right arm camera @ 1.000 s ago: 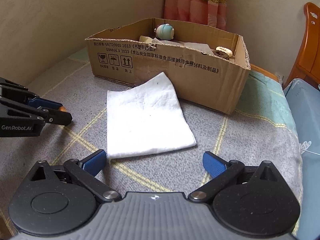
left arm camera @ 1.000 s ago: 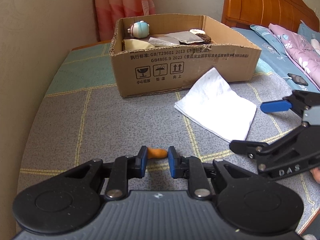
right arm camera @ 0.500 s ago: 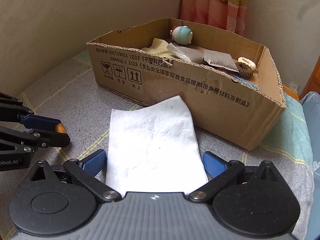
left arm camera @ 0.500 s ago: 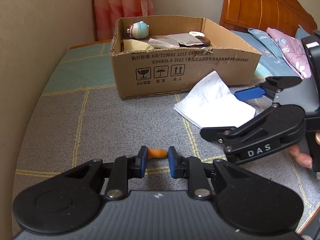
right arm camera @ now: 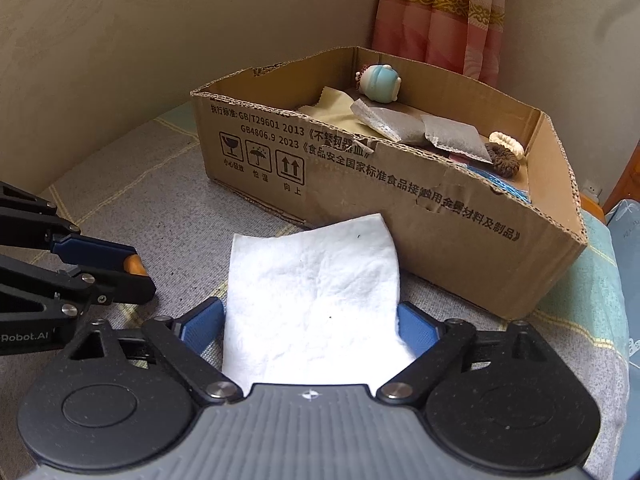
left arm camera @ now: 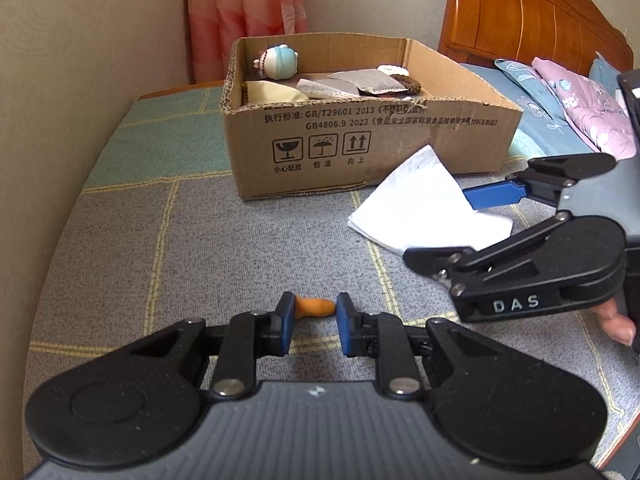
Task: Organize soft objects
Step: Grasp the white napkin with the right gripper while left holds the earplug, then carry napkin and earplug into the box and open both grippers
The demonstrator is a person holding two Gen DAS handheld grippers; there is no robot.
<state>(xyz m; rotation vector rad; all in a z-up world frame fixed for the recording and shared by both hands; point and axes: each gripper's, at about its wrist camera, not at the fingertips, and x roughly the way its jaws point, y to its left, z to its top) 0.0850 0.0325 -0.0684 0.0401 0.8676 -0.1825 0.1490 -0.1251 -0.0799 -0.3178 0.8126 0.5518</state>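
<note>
The cardboard box [right arm camera: 400, 200] stands on the grey checked bedcover [left arm camera: 200, 240] (soft items already inside). The white cloth [right arm camera: 316, 300] lies flat just before the box, its near end between the blue pads of the right gripper [right arm camera: 310, 330], whose jaws have just been closing, each pad at a cloth edge. The left gripper [left arm camera: 313, 322] pinches a small orange piece [left arm camera: 314, 307].

Looks to me like bedroom in home. I see carved orange-brown wooden headboard [left arm camera: 532, 12], blue and pink floral pillows [left arm camera: 576, 108], grey-and-teal checked bed cover [left arm camera: 160, 240] underfoot, pink patterned curtain [left arm camera: 244, 12] against beige wall [right arm camera: 160, 40]. Open cardboard box [left arm camera: 360, 148] of household oddments sits on cover.
</note>
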